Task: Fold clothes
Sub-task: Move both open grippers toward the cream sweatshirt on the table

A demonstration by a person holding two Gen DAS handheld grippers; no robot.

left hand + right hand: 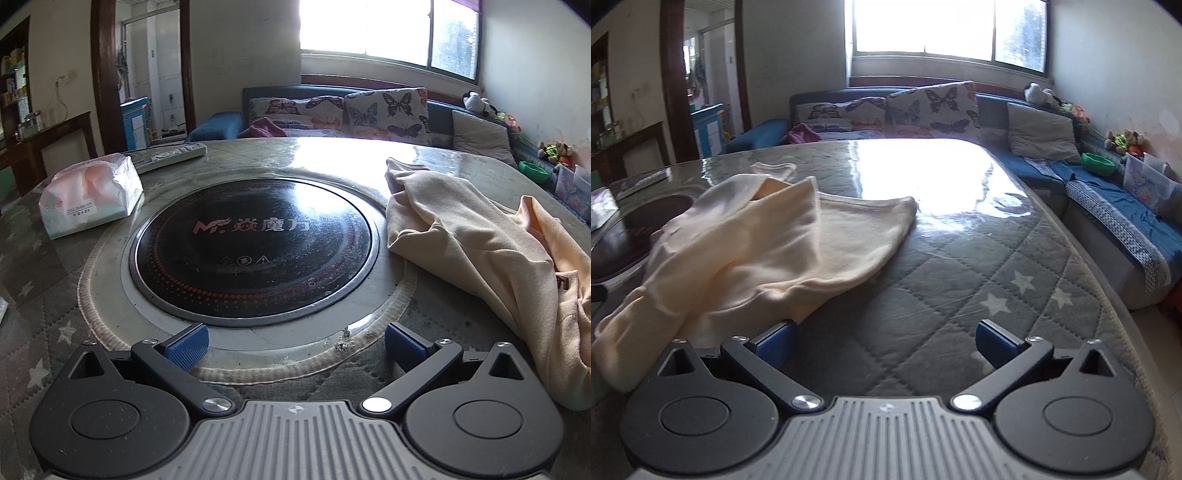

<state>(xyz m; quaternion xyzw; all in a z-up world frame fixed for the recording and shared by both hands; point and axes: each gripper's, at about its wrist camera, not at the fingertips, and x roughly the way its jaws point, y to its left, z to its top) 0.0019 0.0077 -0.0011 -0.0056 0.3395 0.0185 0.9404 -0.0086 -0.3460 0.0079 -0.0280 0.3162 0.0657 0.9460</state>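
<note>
A cream-coloured garment (pixel 480 251) lies crumpled on the round table, at the right in the left wrist view. In the right wrist view the garment (pixel 768 243) fills the left and centre-left. My left gripper (pixel 295 345) is open and empty, over the table's front part, with the garment to its right. My right gripper (pixel 886 345) is open and empty; its left blue pad (pixel 775 345) sits right at the garment's near edge, and whether they touch cannot be told.
A black round induction hob (pixel 255 247) is set in the table's middle. A tissue pack (pixel 88 192) and a remote control (pixel 166 155) lie at the back left. The quilted, plastic-covered table top (pixel 960 258) curves off at right. A sofa with butterfly cushions (pixel 923 107) stands behind.
</note>
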